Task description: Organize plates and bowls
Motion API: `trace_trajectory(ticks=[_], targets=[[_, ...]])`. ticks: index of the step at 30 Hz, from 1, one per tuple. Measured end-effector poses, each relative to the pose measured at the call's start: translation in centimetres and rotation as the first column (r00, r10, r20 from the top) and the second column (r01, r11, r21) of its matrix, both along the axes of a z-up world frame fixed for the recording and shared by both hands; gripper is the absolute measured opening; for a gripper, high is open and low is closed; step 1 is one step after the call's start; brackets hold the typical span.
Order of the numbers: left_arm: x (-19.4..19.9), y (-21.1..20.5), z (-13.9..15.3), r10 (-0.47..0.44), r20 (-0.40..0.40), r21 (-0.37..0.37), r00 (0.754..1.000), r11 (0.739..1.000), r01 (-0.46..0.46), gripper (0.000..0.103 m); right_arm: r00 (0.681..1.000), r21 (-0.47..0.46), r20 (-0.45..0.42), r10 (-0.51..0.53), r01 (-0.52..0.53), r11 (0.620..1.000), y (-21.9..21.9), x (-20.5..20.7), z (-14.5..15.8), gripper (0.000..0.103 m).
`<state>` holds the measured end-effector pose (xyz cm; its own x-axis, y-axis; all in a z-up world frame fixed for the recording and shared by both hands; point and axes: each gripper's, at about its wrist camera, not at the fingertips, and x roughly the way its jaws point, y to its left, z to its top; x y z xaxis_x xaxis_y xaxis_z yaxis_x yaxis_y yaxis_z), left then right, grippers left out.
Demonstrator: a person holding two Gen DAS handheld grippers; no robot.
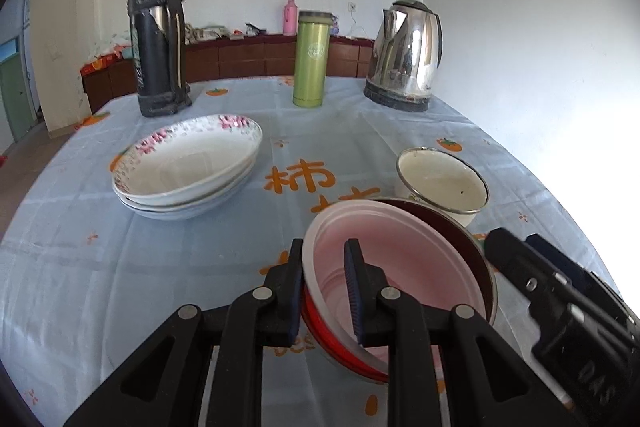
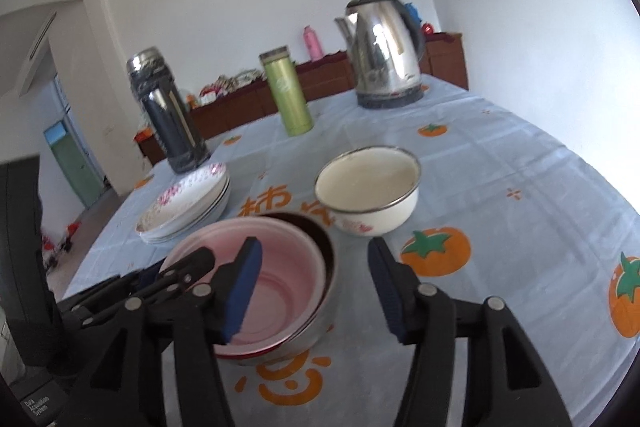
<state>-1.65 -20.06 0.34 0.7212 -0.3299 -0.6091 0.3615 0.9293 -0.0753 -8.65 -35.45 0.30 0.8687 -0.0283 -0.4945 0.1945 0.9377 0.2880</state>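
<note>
Faintly, "Data Acquisition System" label [image 2: 37, 404]

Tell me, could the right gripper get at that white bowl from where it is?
Probably yes: the right gripper is open, holding nothing, and the white bowl stands alone just beyond it, with bare tablecloth between.

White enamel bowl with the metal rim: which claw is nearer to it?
Right. The right claw hangs open just short of the white enamel bowl; the left claw straddles the pink plastic bowl's rim, farther back.

L gripper [image 1: 326, 287] pinching pink bowl [image 1: 384, 267] rim, nested in metal bowl [image 1: 478, 259].
</note>
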Motion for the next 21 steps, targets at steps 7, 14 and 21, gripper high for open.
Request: trace_trajectory(ticks=[7, 14, 21], targets=[[-0.9, 0.6, 1.1, 0.021, 0.082, 0.009, 0.996, 1.0, -0.022, 0.066, 0.997, 0.023, -0.009, -0.073, 0.074, 0.997, -1.8, -0.1, -0.5, 0.057], [-0.3, 2.0, 1.2, 0.125, 0.132, 0.059, 0.983, 0.989, -0.134, 0.066, 0.991, 0.002, 0.009, -0.132, 0.131, 0.991, -2.6, -0.5, -0.5, 0.057], [1.7, 1.9, -1.0, 0.184, 0.085, 0.156, 0.979, 0.968, -0.195, 0.066, 0.991, 0.002, 0.008, -0.133, 0.133, 0.991, -2.7, -0.5, -0.5, 0.057]])
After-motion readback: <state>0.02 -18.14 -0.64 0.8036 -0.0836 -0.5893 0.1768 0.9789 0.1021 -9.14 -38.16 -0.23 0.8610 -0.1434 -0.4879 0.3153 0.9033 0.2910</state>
